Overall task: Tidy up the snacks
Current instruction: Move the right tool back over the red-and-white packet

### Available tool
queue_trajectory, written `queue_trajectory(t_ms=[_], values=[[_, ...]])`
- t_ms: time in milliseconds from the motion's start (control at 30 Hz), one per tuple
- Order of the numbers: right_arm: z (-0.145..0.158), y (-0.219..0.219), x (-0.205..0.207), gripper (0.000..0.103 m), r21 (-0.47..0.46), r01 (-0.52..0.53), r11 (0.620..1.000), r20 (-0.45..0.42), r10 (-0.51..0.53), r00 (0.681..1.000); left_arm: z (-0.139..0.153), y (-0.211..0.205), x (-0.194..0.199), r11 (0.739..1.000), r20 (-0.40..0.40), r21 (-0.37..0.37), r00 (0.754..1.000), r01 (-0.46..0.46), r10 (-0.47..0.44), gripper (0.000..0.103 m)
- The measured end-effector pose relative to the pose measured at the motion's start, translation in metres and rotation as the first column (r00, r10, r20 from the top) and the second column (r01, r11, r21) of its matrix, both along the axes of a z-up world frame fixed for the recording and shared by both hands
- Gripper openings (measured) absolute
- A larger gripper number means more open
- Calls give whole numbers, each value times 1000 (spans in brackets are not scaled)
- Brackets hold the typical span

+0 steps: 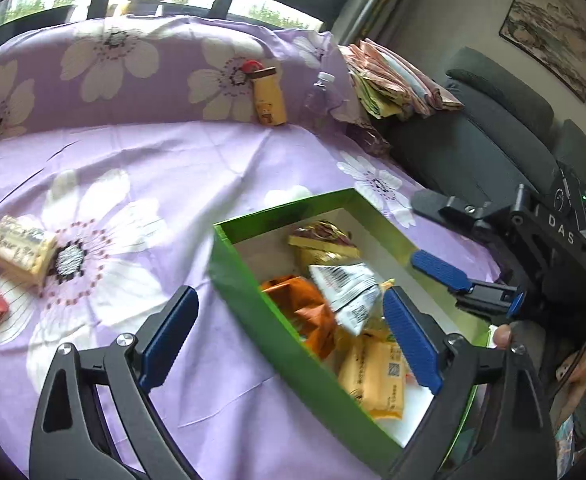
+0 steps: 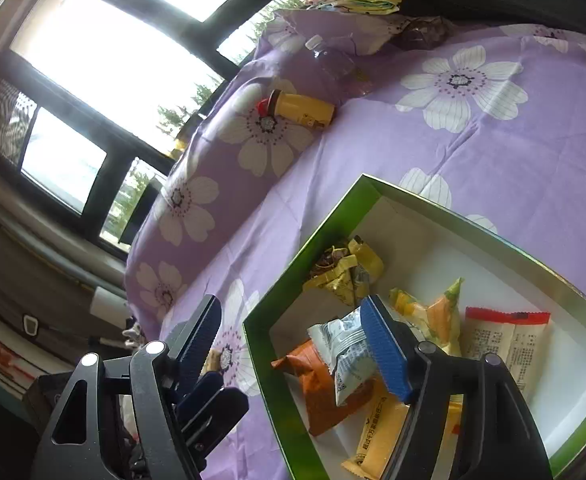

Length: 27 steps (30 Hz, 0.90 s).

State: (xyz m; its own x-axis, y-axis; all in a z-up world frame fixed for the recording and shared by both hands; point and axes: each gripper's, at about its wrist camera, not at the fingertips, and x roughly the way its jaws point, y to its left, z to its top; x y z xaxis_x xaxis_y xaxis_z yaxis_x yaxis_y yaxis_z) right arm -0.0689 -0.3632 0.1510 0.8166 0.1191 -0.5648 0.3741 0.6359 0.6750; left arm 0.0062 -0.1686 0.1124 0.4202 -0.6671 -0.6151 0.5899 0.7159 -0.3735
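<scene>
Green box [image 1: 253, 300], lower centre, holds packets; left gripper [image 1: 293, 336] and right gripper [image 2: 293, 344] both with jaws apart, empty. Next: fetch the loose cream packet [image 1: 23, 254], left edge, squarely.

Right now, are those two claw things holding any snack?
No. The left gripper and right gripper both stand open, holding nothing, above the green box.

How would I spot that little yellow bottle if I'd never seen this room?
Start at the purple flowered sheet covering the bed, then look to its far edge, where the sheet rises into a padded bank under the window. The yellow bottle leans there, left of a clear water bottle; only it has a brown cap and a red tag.
</scene>
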Motion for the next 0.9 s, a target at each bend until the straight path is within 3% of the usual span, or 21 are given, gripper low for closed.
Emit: queue_trajectory(t_ms=[133, 333, 500, 600, 700, 900], values=[[6, 14, 4, 79, -40, -30, 999, 5, 30, 1000, -1, 54, 6, 989, -3, 72, 992, -128, 129, 94], [8, 42, 18, 84, -114, -96, 989, -27, 93, 995, 2, 130, 8, 955, 24, 76, 958, -285, 284, 100], [3, 65, 30, 88, -162, -128, 979, -52, 121, 991, -28, 188, 13, 910, -47, 42, 909, -412, 414, 101], [-4, 82, 40, 88, -168, -165, 972, -67, 156, 986, -40, 212, 27, 866, -116, 92, 858, -492, 500, 101], [-8, 101, 48, 88, -187, -212, 959, -86, 199, 976, -36, 233, 29, 833, -128, 31, 825, -552, 551, 101], [-16, 130, 59, 88, -247, -274, 929, -136, 247, 960, -36, 245, 30, 801, -115, 60, 793, -596, 598, 101]])
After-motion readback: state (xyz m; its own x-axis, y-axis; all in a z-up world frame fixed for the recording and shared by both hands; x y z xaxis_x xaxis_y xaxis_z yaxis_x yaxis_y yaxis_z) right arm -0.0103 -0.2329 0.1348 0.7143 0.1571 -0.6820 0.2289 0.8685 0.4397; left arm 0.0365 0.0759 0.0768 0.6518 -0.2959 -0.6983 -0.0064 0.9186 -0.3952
